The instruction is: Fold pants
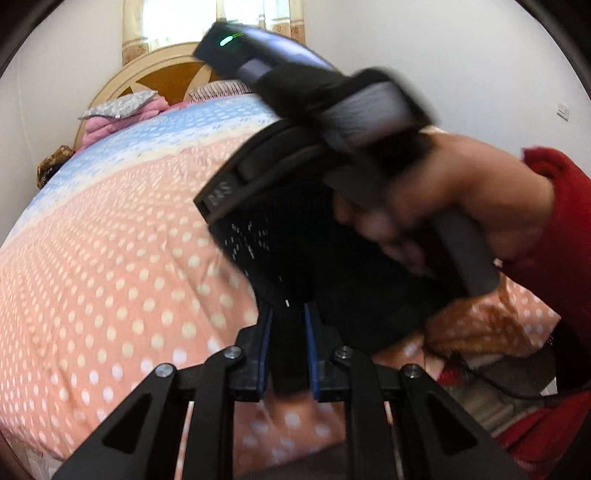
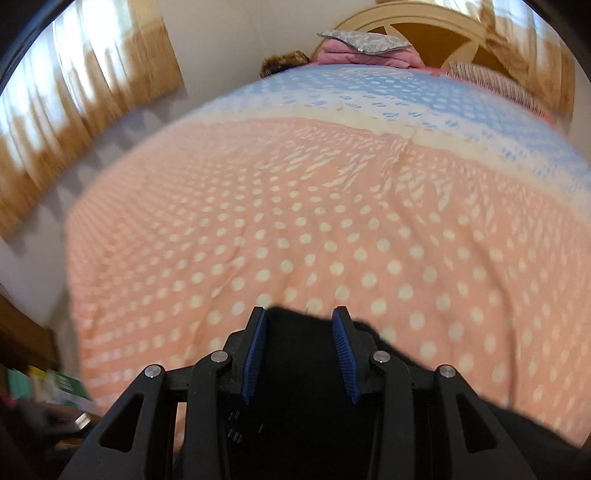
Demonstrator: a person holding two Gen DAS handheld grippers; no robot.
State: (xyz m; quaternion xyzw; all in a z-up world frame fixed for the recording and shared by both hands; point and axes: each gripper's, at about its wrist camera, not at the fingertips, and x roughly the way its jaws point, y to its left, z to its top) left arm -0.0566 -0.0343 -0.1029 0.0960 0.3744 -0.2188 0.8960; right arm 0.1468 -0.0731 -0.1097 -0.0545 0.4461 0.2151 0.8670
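Note:
The black pants (image 1: 295, 254) hang between both grippers above the bed. My left gripper (image 1: 289, 314) is shut on a thick bunch of the black fabric between its blue pads (image 1: 266, 343). In the left wrist view the right gripper device (image 1: 332, 122) and the hand holding it fill the upper right, pressed against the same black cloth. In the right wrist view my right gripper (image 2: 299, 314) has its jaws narrowed on the black pants (image 2: 295, 369), whose edge sticks up between the blue pads (image 2: 255, 350).
The bed carries a pink polka-dot cover (image 2: 295, 221) with a blue band at the far end. Pillows (image 2: 365, 42) and a wooden headboard (image 2: 424, 29) are at the far end. Curtains (image 2: 74, 92) hang left. An orange patterned cloth (image 1: 476, 328) lies at the near right.

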